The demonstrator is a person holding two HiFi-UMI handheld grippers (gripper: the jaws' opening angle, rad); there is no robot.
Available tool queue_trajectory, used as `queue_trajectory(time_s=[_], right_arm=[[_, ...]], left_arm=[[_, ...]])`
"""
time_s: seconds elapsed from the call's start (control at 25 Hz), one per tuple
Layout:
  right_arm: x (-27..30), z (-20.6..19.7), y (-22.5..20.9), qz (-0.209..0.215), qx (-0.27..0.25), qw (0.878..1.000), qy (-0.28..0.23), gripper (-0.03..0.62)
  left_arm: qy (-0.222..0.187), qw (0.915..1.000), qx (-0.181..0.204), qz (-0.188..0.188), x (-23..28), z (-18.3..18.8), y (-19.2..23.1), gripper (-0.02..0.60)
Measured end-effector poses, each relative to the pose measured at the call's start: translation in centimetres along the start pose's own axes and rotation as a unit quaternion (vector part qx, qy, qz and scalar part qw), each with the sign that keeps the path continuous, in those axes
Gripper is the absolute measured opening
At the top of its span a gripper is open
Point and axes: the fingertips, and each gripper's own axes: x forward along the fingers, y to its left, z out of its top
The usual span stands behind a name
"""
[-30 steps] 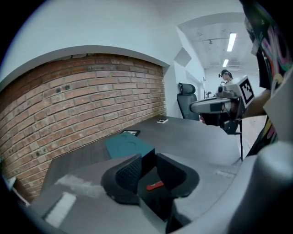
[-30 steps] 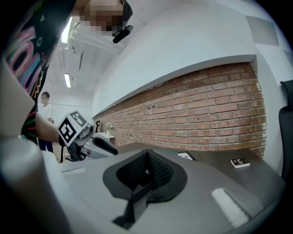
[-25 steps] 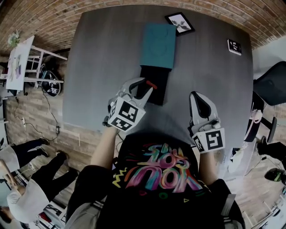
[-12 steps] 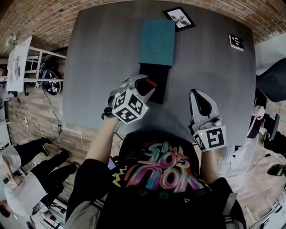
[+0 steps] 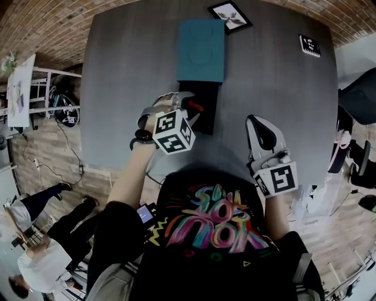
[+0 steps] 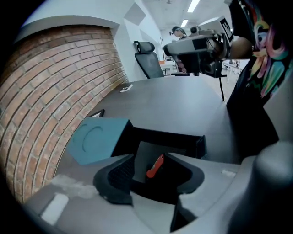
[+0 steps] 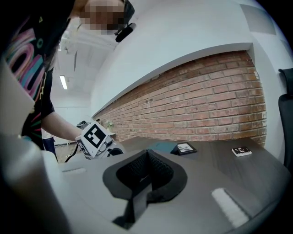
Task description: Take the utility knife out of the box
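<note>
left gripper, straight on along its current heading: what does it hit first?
Probably the red utility knife, lying in the open black box: it sits in line between the left gripper's jaws, which have just been opening and don't touch it. Depth is unclear.

We see a dark grey bench (image 5: 117, 88) set against a brick wall (image 5: 53, 23). Near its far edge lies a small framed picture (image 5: 230, 15), and well to the right of that a black-and-white marker card (image 5: 309, 45). A black office chair (image 5: 359, 97) stands beside the bench's right end.
</note>
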Motion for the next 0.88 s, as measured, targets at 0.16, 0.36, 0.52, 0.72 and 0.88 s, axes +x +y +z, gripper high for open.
queue_trajectory(time_s=[0.16,0.36,0.52,0.72,0.88], right_arm=[[0.3,0.1,-0.1,-0.001,0.003,1.000,0.002,-0.002],[0.7,-0.2,-0.3,0.000,0.006,1.000,0.006,-0.002],[0.7,-0.4,-0.4,0.000,0.008,1.000,0.012,-0.002],[0.6,-0.6,-0.8,-0.004,0.014,1.000,0.014,-0.002],[0.2,-0.5,-1.1,-0.005,0.023,1.000,0.004,-0.002]], left_arm=[[0.030,0.9989,0.033,-0.011,1.0,-0.7,0.0,0.192],[0.083,0.9918,0.092,-0.028,2.5,-2.4,-0.1,0.192],[0.124,0.9791,0.155,-0.044,3.6,-3.1,-0.5,0.192],[0.140,0.9673,0.199,-0.072,4.7,-2.3,-1.1,0.192],[0.150,0.9599,0.211,-0.108,5.1,-2.1,-1.7,0.192]])
